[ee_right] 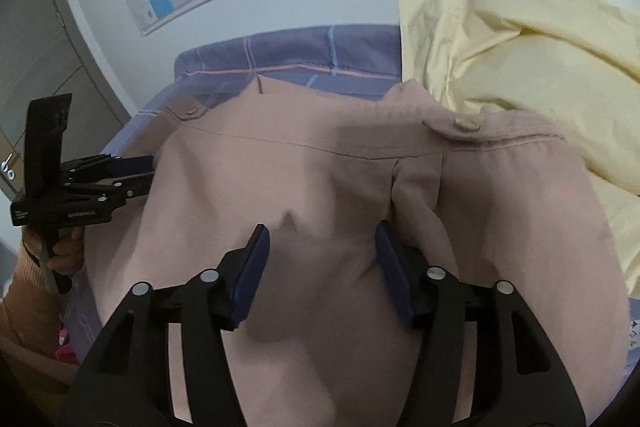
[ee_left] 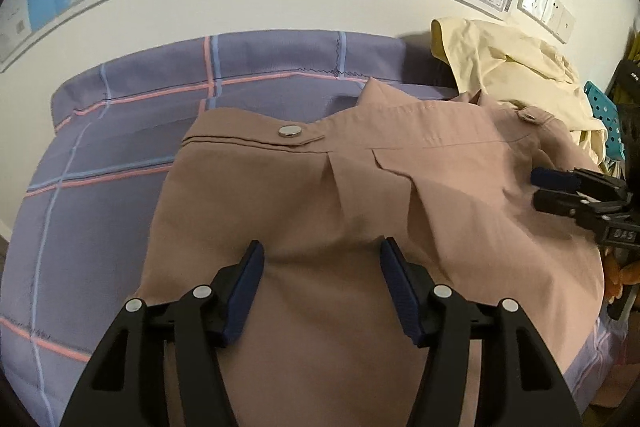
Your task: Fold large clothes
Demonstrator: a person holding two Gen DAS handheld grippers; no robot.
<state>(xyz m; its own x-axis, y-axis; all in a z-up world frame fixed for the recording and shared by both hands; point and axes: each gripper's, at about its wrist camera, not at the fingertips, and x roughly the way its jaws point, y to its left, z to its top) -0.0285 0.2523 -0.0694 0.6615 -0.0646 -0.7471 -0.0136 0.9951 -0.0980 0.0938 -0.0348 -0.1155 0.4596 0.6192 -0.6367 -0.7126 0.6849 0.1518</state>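
You've got the pink shirt (ee_left: 360,227) lying back-up on the bed (ee_left: 100,187), collar toward the wall, and it looks partly folded already: both sides seem tucked in, leaving a narrow panel with the shoulder tabs showing. Your left gripper (ee_left: 322,259) hovers over the middle, fingers apart, nothing between them. Your right gripper (ee_right: 322,239) does the same further along, fingers apart and empty. The bottom-to-collar fold looks not yet done. The yellow garment (ee_right: 520,67) waits crumpled beside it, untouched.
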